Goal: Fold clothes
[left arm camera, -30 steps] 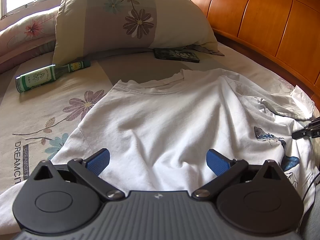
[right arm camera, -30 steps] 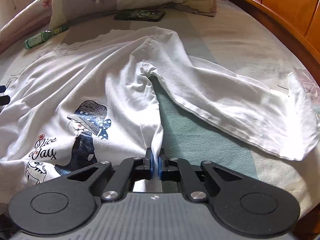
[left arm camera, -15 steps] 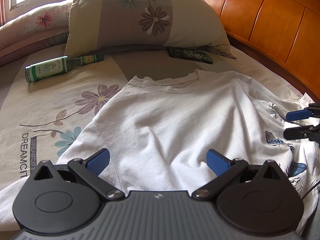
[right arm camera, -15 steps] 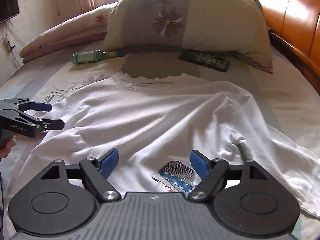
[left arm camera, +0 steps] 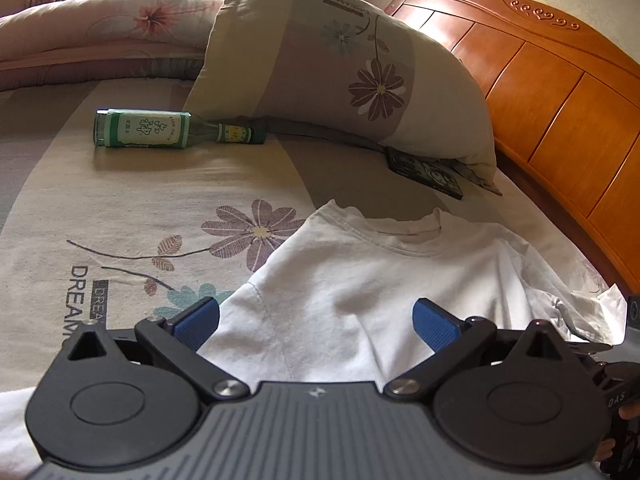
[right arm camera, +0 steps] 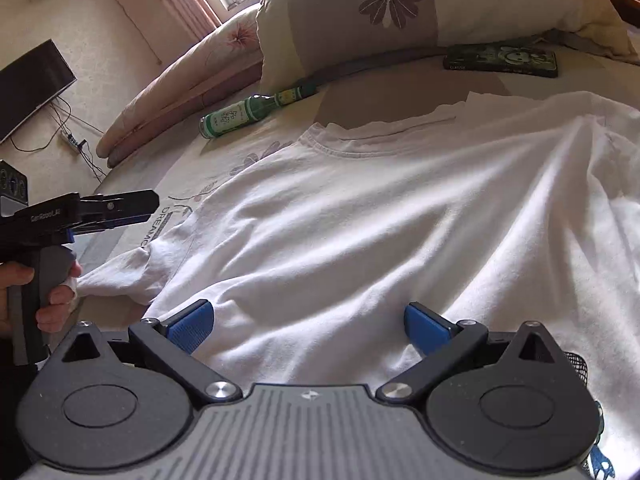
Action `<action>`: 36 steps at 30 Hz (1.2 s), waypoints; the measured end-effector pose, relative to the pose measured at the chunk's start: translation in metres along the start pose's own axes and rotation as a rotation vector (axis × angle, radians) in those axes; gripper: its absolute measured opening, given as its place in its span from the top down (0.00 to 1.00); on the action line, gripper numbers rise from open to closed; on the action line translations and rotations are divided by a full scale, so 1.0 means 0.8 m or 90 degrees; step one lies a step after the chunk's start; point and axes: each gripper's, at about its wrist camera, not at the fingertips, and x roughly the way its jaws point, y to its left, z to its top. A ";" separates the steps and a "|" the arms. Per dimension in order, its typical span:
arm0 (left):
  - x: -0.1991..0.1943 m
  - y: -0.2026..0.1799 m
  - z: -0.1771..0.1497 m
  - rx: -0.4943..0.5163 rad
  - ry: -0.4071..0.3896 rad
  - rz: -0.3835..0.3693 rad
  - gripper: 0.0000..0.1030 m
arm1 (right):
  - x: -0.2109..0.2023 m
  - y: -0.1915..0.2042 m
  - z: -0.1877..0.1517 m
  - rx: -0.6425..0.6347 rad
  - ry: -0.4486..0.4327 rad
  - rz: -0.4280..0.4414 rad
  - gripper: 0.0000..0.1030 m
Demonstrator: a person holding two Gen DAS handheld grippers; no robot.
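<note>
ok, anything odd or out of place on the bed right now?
Yes. A green glass bottle lies on its side on the bedsheet near the pillow, an odd thing on a bed. A dark phone lies at the pillow's edge. The white T-shirt is wrinkled, not yet folded.

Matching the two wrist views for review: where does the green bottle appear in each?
Left wrist: green bottle lies on its side upper left, cap toward the floral pillow.
Right wrist: green bottle lies upper left of centre, beyond the white T-shirt.
Shared landmark: the floral pillow.
</note>
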 end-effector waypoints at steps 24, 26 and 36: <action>0.064 -0.119 -0.022 0.167 0.156 -0.117 0.01 | -0.040 0.021 0.002 -0.055 -0.030 0.040 0.00; 0.061 -0.114 -0.022 0.153 0.165 -0.126 0.01 | -0.039 0.023 0.001 -0.063 -0.026 0.039 0.00; 0.040 -0.044 0.032 0.203 0.003 0.032 0.01 | -0.048 0.011 0.001 -0.030 -0.051 0.043 0.00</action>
